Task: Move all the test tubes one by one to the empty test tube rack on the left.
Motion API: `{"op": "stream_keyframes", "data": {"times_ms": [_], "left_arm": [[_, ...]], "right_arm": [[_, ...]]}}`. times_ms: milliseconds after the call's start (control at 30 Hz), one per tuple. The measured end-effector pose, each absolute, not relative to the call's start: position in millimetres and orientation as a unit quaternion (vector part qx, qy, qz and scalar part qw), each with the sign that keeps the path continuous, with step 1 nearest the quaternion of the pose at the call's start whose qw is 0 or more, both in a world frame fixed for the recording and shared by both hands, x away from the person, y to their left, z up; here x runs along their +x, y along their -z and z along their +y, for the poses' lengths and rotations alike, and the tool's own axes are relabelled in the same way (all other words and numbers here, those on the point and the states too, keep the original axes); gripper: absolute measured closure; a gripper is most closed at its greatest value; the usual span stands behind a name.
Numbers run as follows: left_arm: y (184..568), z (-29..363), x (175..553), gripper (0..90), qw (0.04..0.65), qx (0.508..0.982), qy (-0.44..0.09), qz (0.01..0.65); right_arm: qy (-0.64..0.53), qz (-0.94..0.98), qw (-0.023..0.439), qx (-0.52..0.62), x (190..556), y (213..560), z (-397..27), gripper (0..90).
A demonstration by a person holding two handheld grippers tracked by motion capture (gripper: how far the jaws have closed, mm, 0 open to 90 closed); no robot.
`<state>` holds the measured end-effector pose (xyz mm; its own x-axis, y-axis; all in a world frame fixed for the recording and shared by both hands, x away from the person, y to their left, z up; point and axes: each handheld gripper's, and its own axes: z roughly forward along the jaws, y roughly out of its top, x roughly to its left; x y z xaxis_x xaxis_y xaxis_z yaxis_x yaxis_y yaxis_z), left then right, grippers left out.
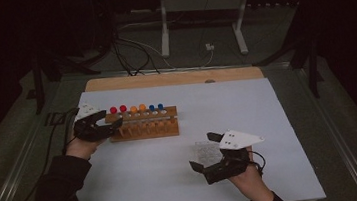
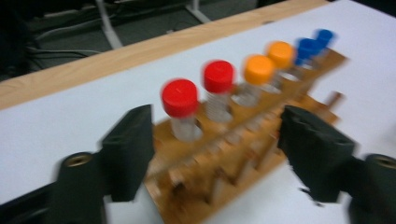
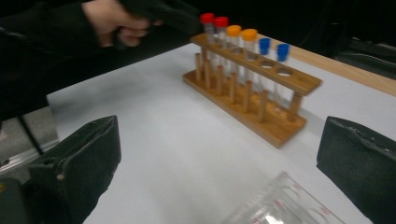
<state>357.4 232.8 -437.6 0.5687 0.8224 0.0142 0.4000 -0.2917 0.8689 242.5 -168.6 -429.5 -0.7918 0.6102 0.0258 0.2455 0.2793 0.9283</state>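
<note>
- The left gripper [image 1: 99, 125] sat at the left end of the wooden rack [image 1: 144, 130], its jaws spread with nothing pinched; from the left gripper view they straddled that end, and the nearest red-capped tube [image 2: 181, 109] stood seated in its hole between them but untouched.
- The rack stood on the white sheet [image 1: 140, 185], left of centre and towards the far side, holding two red caps, two orange-capped tubes [image 3: 240, 44] and two blue-capped tubes [image 3: 273, 51], all upright.
- Risk here, as I judged it: the spread jaws were close to the rack's end post, so a careless pull or swing could clip the wood and slide or tip the whole rack, rattling the tubes.
- Right of centre and nearer, a clear beaker [image 1: 207, 151] stood just beside the right gripper [image 1: 203, 153], whose jaws were also wide apart and pinching nothing.
- The glass sat between those jaws' line; a sudden closing or forward nudge might knock it over, since clear glass was hard to judge in that dim light.
</note>
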Motion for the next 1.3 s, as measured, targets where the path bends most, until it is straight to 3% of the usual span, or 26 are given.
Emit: {"op": "stream_keyframes", "data": {"times_ms": [167,300,767,1300], "left_arm": [[437,235,327,8.1,0.47,0.778,-0.205,0.363],[441,233,305,2.7,0.488,0.78,-0.184,0.347],[477,200,259,1.2,0.502,0.802,-0.143,0.291],[500,201,247,1.3,0.509,0.795,-0.159,0.289]], "right_arm": [[-0.529,0.776,0.186,0.288,245,430,-180,0.0],[-0.523,0.778,0.193,0.289,244,434,-186,0.0],[-0.51,0.769,0.207,0.324,240,451,-215,0.0],[-0.478,0.763,0.26,0.349,244,461,-245,0.0]]}}
